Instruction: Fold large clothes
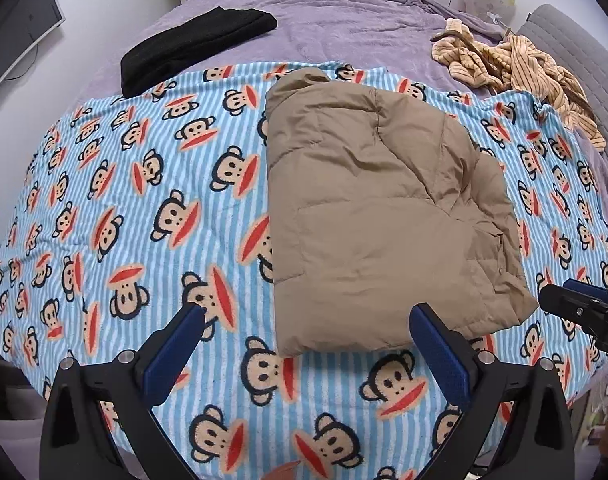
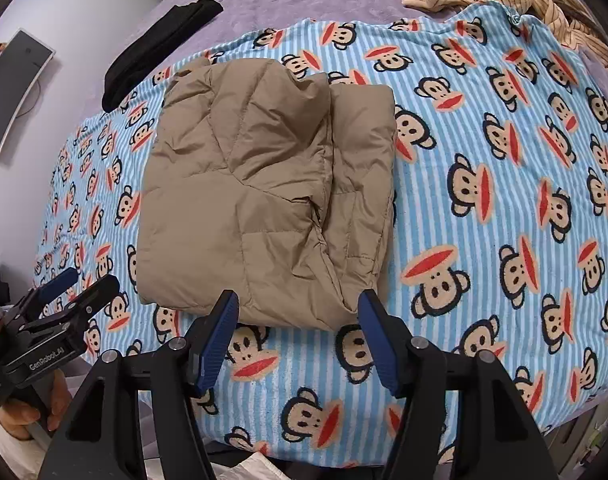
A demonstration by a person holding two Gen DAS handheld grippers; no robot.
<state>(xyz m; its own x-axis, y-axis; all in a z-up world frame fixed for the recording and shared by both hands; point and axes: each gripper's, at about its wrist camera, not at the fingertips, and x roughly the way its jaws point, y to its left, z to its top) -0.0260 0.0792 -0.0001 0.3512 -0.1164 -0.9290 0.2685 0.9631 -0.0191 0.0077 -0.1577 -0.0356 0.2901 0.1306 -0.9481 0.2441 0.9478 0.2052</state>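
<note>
Fold done: tan puffer jacket (image 2: pixel 263 184) lies compact on monkey-print blanket (image 2: pixel 484 208).
Left gripper (image 1: pixel 308 320) and right gripper (image 2: pixel 297 304) released, empty, at its near edge; next garment likely.

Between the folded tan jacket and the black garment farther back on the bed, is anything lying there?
Nothing: only bare monkey-print blanket separates the tan jacket from the black garment, which overlaps the blanket's far edge. The left wrist view shows it best.

I see a bed (image 1: pixel 344 20) with a purple cover, on which lie a blue striped monkey-print blanket (image 1: pixel 123 208) carrying the folded tan puffer jacket (image 1: pixel 368 216), a folded black garment (image 1: pixel 195 44) and a crumpled beige striped garment (image 1: pixel 516 64).
</note>
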